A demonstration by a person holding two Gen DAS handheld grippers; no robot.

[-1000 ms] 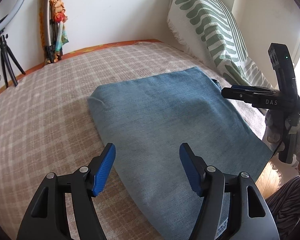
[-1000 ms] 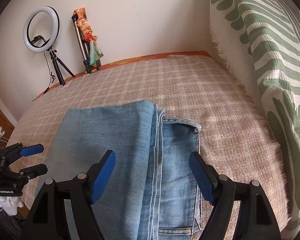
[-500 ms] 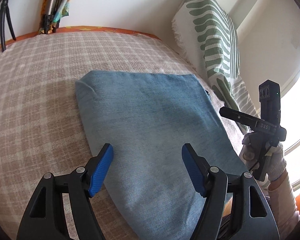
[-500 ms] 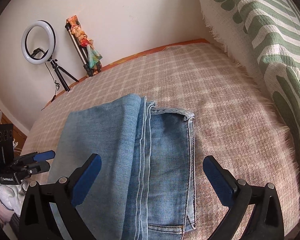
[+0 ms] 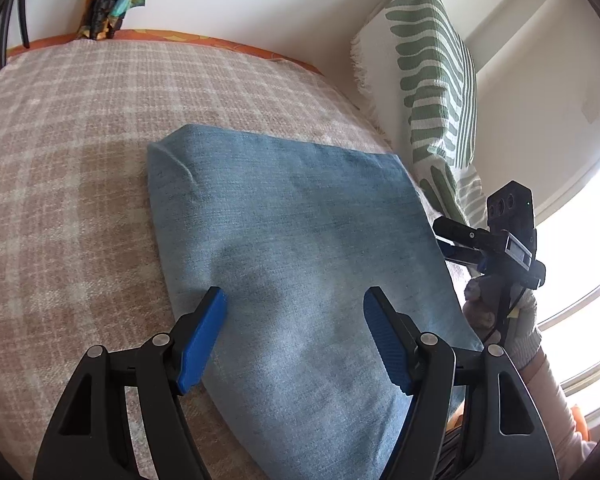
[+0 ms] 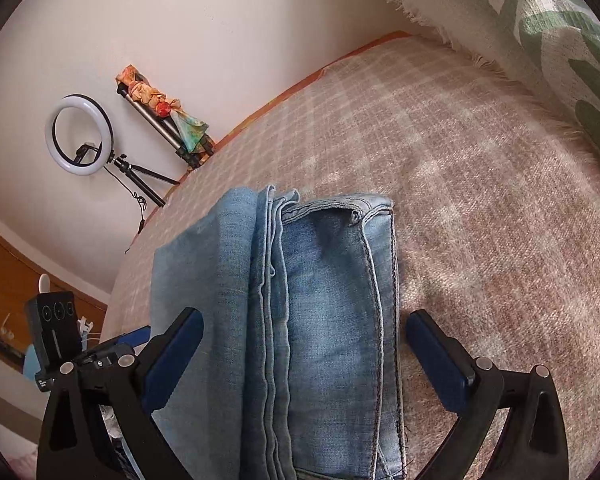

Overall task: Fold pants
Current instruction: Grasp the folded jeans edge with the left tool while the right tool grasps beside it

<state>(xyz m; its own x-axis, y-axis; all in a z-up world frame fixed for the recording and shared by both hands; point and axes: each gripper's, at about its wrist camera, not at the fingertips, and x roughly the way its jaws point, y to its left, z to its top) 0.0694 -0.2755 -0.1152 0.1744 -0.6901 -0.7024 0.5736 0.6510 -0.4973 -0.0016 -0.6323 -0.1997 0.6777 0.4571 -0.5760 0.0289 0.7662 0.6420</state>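
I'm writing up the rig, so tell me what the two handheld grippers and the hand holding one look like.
Both the left gripper and the right gripper have black triangular cut-out frames with silver rivets and ribbed blue pads on their fingers. In the left wrist view, the hand wears a white knit glove, with a pale sleeve below.

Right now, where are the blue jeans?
The blue jeans lie folded on the checked blanket, in the middle of both wrist views, with the green-striped pillow off to their right.

A ring light [image 6: 79, 135] stands near the green-patterned pillow [image 5: 431, 80].
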